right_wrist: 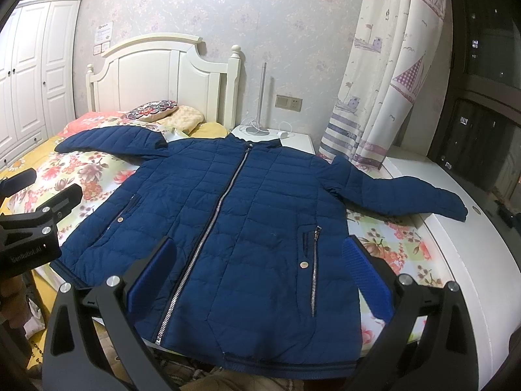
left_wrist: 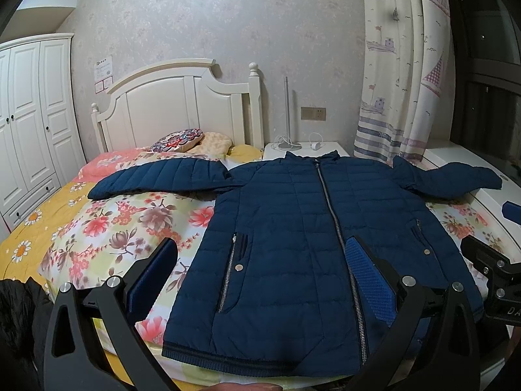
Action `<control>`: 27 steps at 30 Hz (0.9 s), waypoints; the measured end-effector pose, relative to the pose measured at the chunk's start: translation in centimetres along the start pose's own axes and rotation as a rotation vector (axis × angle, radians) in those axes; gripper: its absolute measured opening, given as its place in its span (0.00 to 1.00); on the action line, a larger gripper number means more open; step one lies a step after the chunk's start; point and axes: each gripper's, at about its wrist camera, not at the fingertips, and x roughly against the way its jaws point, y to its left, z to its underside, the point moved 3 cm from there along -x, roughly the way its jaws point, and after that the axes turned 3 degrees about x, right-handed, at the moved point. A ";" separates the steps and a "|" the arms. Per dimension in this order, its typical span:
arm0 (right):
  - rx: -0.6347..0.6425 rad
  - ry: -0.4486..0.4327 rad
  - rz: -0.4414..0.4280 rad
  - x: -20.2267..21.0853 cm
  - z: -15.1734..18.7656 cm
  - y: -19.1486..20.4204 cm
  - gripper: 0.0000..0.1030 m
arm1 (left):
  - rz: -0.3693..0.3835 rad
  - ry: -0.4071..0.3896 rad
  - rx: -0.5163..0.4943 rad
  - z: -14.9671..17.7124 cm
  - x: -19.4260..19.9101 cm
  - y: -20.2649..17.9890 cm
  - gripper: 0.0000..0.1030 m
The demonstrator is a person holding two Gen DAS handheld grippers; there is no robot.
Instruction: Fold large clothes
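A navy quilted jacket [left_wrist: 293,195] lies face up on the bed, zipped, with both sleeves spread sideways. Its hem is nearest me, and its right sleeve [right_wrist: 407,195] reaches onto the white ledge. My left gripper [left_wrist: 260,241] hovers open above the lower left half of the jacket, one blue pad over the floral sheet and the other over the zipper side. My right gripper [right_wrist: 260,241] hangs open above the lower right half [right_wrist: 260,179], near the pocket zipper. Neither gripper holds any cloth.
The bed has a floral sheet [left_wrist: 130,221], pillows [left_wrist: 182,141] and a white headboard [left_wrist: 169,107]. A nightstand [left_wrist: 306,150] with a lamp and cable stands behind the collar. A curtain [left_wrist: 400,81], a white ledge [right_wrist: 456,244] and a wardrobe [left_wrist: 29,114] surround the bed. Dark clothing [left_wrist: 19,319] lies at the lower left.
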 end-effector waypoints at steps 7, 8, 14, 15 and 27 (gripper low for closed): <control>-0.001 0.001 -0.002 0.0 0.1 0.2 0.98 | 0.000 0.001 0.000 0.0 0.0 0.0 0.96; -0.002 0.001 -0.003 0.0 0.1 0.2 0.98 | 0.000 0.001 -0.001 0.1 0.0 0.0 0.96; -0.003 0.001 -0.003 0.1 0.1 0.2 0.98 | -0.001 0.001 0.000 0.0 0.0 0.0 0.96; -0.003 0.001 -0.003 0.0 0.1 0.2 0.98 | -0.001 -0.001 0.000 0.1 0.0 0.0 0.96; -0.005 0.004 -0.006 0.0 0.1 -0.1 0.98 | 0.000 0.002 0.001 0.1 0.0 0.1 0.96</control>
